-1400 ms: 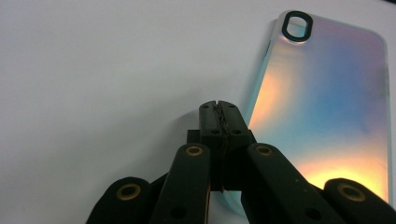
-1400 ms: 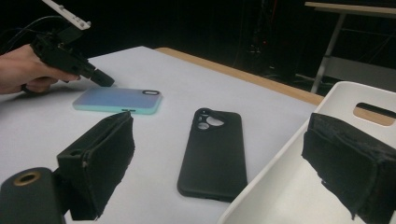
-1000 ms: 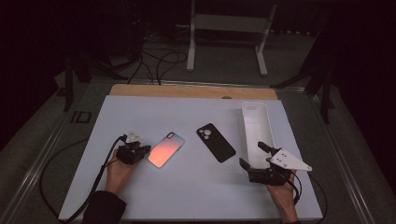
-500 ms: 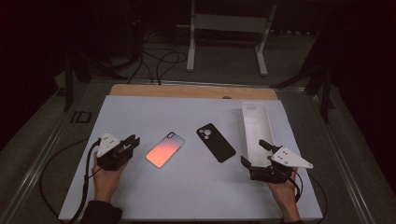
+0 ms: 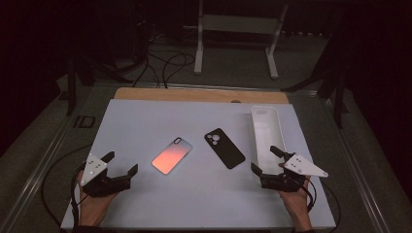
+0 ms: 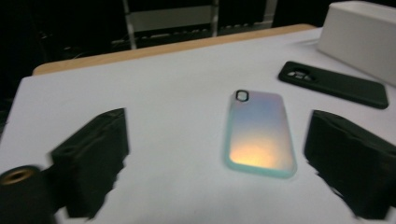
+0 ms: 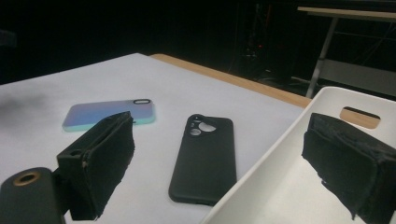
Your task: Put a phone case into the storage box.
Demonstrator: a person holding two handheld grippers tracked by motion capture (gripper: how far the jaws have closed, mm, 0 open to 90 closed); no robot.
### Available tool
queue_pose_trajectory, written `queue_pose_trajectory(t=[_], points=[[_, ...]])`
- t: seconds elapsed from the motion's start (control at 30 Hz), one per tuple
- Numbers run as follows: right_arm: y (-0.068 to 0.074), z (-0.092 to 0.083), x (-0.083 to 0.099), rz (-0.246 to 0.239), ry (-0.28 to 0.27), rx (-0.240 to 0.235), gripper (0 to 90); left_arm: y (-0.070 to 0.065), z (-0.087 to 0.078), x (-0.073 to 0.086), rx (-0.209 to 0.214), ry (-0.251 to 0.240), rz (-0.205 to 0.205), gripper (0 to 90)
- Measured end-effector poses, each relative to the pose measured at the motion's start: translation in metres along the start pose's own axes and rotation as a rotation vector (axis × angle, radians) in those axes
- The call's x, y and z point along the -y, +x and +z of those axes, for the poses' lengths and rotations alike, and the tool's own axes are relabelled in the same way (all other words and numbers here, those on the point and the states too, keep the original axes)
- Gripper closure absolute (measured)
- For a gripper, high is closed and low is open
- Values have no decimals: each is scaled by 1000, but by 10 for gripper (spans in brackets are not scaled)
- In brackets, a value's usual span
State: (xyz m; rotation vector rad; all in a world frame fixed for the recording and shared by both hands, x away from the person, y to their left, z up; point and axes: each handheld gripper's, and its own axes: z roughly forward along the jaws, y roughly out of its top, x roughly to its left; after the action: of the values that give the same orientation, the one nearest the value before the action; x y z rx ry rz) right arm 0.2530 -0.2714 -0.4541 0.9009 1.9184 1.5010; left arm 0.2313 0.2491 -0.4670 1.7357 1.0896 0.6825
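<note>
Holding both tongs wide open and empty, I see left tongs [image 5: 119, 164] beside the iridescent case [image 5: 172, 155], right tongs [image 5: 265, 159] by the white tray [image 5: 267, 133].

White-topped desk [image 5: 145, 121] with wooden far edge. On it: iridescent pink-orange phone case [image 5: 172, 155], black phone case [image 5: 224, 148] beside it, long white plastic tray [image 5: 267, 133] at right.
</note>
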Motion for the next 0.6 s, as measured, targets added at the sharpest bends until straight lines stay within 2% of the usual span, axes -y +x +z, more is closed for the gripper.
queue_pose_trajectory(t=[0.17,0.37,0.6], points=[[0,-2,1,1,-3,4,89,2,-2,1,26,-6,-5,0],[3,0,4,-16,21,6,88,1,1,2,28,13,5,0],[2,0,5,-9,23,5,88,-1,4,1,16,35,6,0]])
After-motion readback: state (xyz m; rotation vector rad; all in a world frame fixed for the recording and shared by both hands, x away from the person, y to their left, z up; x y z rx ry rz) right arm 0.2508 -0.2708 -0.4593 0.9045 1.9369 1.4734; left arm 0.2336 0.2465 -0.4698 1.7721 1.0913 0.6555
